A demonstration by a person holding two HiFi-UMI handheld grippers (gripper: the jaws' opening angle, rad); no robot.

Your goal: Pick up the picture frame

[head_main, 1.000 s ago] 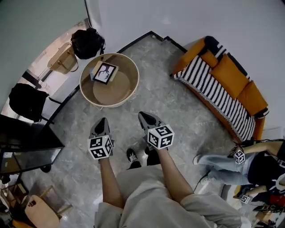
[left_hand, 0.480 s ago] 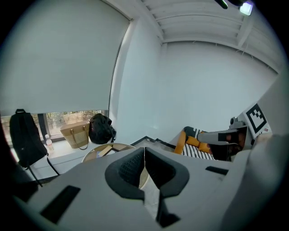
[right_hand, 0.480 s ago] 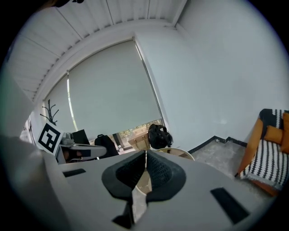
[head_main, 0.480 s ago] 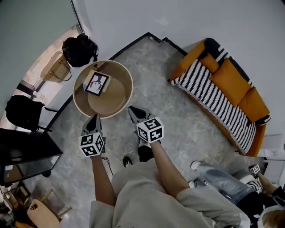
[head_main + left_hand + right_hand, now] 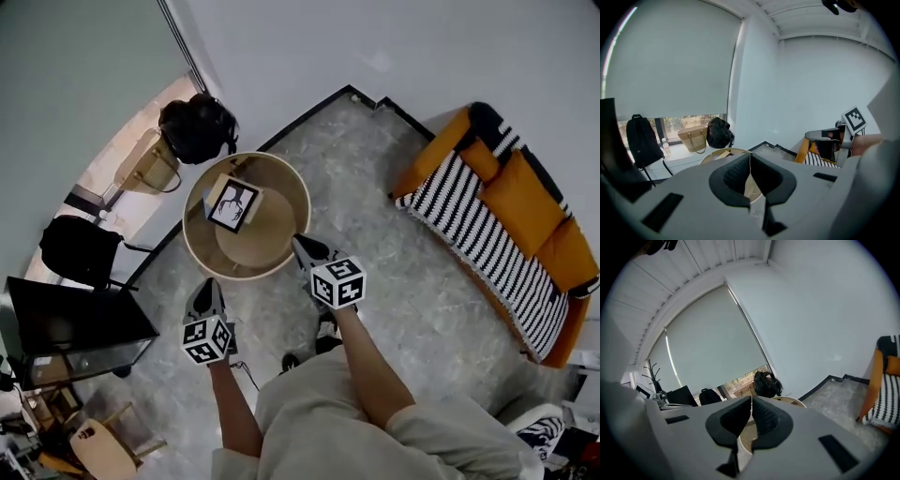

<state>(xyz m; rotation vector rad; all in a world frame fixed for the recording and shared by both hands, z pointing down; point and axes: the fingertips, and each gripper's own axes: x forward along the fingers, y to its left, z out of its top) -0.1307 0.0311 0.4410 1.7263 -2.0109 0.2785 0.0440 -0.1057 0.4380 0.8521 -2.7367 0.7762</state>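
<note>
On the round table [image 5: 292, 187] ahead of the person, the picture frame [image 5: 234, 203] lies toward the far left part of the top, its dark print facing up. Only the head view shows it. Neither gripper touches it. The left gripper [image 5: 206, 285] hangs over the floor just short of the table's near rim. The right gripper [image 5: 302, 243] has its tip at the rim's near right edge.

The left gripper view looks along the left gripper [image 5: 750, 158]. Its jaws are pressed together with nothing between them. Past them only a sliver of the table's rim [image 5: 712, 156] shows. Farther back a black backpack [image 5: 718, 133] and a woven bag [image 5: 693, 139] sit on the window ledge, and a second backpack [image 5: 642, 140] stands at the left. This view alone catches the other gripper from the side, at the right edge in front of the orange sofa [image 5: 806, 147].

The right gripper view shows the right gripper [image 5: 751, 403] with its jaws likewise together and empty. Behind them are the table's rim [image 5: 790, 401] and the black backpack [image 5: 766, 384] by the window. It also shows a coat rack [image 5: 650, 371] at the far left, which no other view has. The sofa [image 5: 887, 390] is cut off at the right edge, whereas the head view lays out its whole striped seat and orange cushions [image 5: 506, 211].
</note>
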